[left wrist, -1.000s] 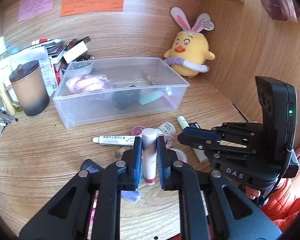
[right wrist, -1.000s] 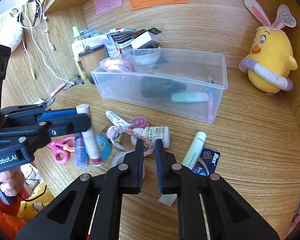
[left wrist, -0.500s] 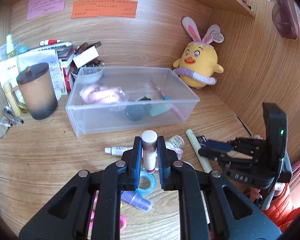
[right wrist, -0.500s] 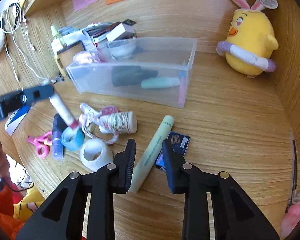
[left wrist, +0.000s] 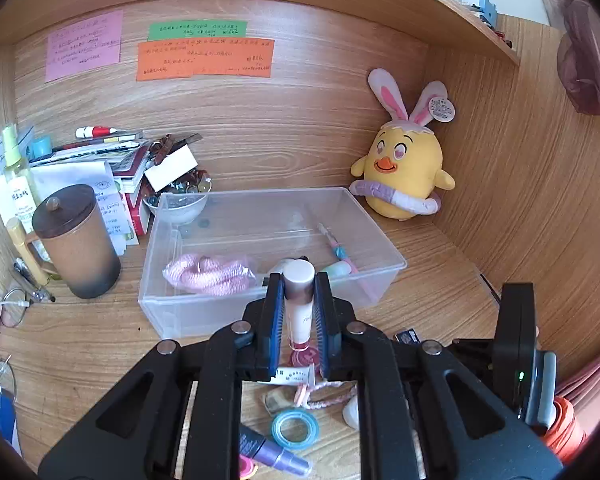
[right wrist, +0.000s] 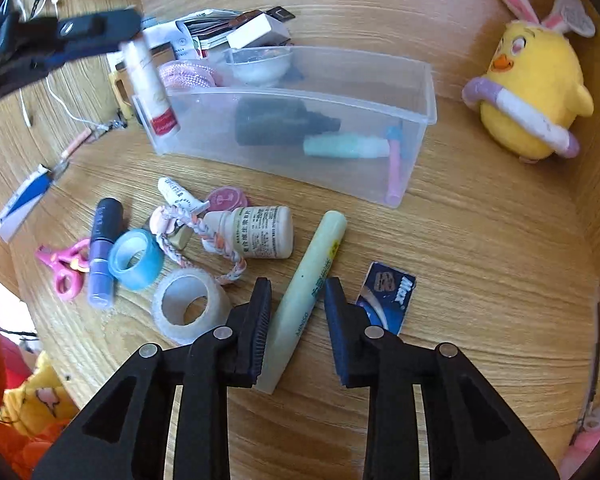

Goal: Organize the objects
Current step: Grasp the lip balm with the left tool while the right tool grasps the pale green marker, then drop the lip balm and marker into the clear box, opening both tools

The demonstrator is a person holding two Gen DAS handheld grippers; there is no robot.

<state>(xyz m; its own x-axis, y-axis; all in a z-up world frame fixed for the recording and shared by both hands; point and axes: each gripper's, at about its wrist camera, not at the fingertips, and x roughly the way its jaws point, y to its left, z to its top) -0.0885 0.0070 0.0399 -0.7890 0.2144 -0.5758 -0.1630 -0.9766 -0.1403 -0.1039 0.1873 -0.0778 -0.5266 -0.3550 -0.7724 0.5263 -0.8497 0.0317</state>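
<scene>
My left gripper (left wrist: 298, 280) is shut on a white tube with a rose cap (left wrist: 299, 312), holding it upright in the air just before the front wall of the clear plastic box (left wrist: 188, 316). The right wrist view shows the same tube (right wrist: 148, 84) hanging near the box's left end (right wrist: 156, 128). My right gripper (right wrist: 298, 284) is low over the desk and open. A pale green tube (right wrist: 320, 256) lies between its jaws, with a gap left at the right pad. The box holds a pink cord bundle (left wrist: 210, 274), a dark bottle (right wrist: 276, 122), a mint tube and a pink pen.
Loose on the desk are a white bottle (right wrist: 260, 232), a braided cord, a clear tape roll (right wrist: 184, 308), a blue tape roll (right wrist: 134, 258), a purple tube (right wrist: 102, 248), pink scissors and a blue card (right wrist: 388, 292). A brown lidded mug (left wrist: 76, 240) and stacked books stand left, a yellow plush chick (left wrist: 404, 176) right.
My left gripper has lifted the white tube off the desk and carried it toward the box. My right gripper has opened and lowered around the green tube.
</scene>
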